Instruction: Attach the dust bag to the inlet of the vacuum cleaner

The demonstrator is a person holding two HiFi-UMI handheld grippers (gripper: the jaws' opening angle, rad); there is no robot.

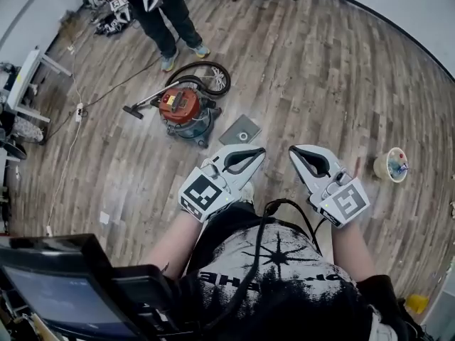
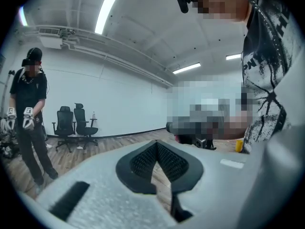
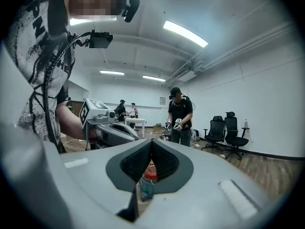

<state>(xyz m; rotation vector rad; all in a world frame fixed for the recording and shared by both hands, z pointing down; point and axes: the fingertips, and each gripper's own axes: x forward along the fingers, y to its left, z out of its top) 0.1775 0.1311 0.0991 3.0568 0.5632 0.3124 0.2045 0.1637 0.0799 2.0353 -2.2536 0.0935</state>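
Note:
The red-lidded vacuum cleaner (image 1: 183,108) stands on the wood floor with its black hose (image 1: 211,75) coiled behind it. A flat grey dust bag (image 1: 240,129) with a round hole lies on the floor just right of it. My left gripper (image 1: 258,151) and right gripper (image 1: 293,151) are held side by side in the air in front of my chest, well short of the bag. Both are shut with nothing between the jaws. In the right gripper view the shut jaws (image 3: 151,143) frame part of the vacuum cleaner (image 3: 149,172), and the left gripper (image 3: 106,128) shows at the left.
Another person (image 1: 158,9) holding grippers stands beyond the vacuum cleaner. A cup (image 1: 392,165) sits on the floor at the right. A screen (image 1: 60,290) is at my lower left, a table (image 1: 25,80) at the left edge. Office chairs (image 2: 75,123) stand by the far wall.

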